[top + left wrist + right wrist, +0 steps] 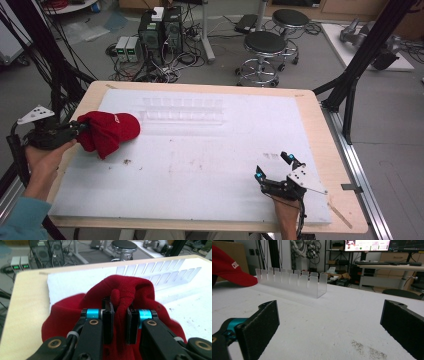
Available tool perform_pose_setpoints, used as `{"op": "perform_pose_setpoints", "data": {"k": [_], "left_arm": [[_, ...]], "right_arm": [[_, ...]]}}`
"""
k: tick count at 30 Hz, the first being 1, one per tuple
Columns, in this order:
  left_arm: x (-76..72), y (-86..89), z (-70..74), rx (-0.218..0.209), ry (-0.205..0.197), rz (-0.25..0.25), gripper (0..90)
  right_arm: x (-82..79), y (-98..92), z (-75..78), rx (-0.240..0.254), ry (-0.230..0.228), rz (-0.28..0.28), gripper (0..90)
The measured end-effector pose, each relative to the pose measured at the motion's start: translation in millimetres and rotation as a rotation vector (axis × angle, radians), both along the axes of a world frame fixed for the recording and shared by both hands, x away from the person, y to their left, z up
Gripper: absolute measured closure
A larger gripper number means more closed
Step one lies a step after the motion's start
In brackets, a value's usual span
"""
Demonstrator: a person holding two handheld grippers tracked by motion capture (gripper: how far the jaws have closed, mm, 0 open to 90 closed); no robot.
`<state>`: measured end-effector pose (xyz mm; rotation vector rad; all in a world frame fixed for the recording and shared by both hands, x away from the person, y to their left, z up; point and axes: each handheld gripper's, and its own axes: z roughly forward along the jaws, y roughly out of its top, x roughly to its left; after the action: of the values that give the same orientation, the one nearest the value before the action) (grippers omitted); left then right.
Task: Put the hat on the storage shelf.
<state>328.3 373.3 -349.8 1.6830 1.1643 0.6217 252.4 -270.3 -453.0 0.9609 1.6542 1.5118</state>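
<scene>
High view: left tongs (80,128) grip the red baseball cap (107,131) at the counter's (310,125) left edge, cap bunched and partly lifted. Right tongs (274,167) sit idle near the right corner.
Left gripper view: jaws clenched on a fold of cap fabric (120,300).
Right gripper view: jaws released, empty; clear slotted rack (294,281) ahead. Pickup looks done, placement remains.
</scene>
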Motion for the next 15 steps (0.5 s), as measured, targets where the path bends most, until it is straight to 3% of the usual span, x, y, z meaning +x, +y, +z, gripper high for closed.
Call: {"op": "perform_pose_setpoints", "data": {"k": [15], "left_arm": [[-2.4, -15.1, 48.4, 0.034, -0.092, -0.121, 80.4]], "right_arm": [[0.7, 0.3, 0.3, 0.003, 0.009, 0.004, 1.0]]}}
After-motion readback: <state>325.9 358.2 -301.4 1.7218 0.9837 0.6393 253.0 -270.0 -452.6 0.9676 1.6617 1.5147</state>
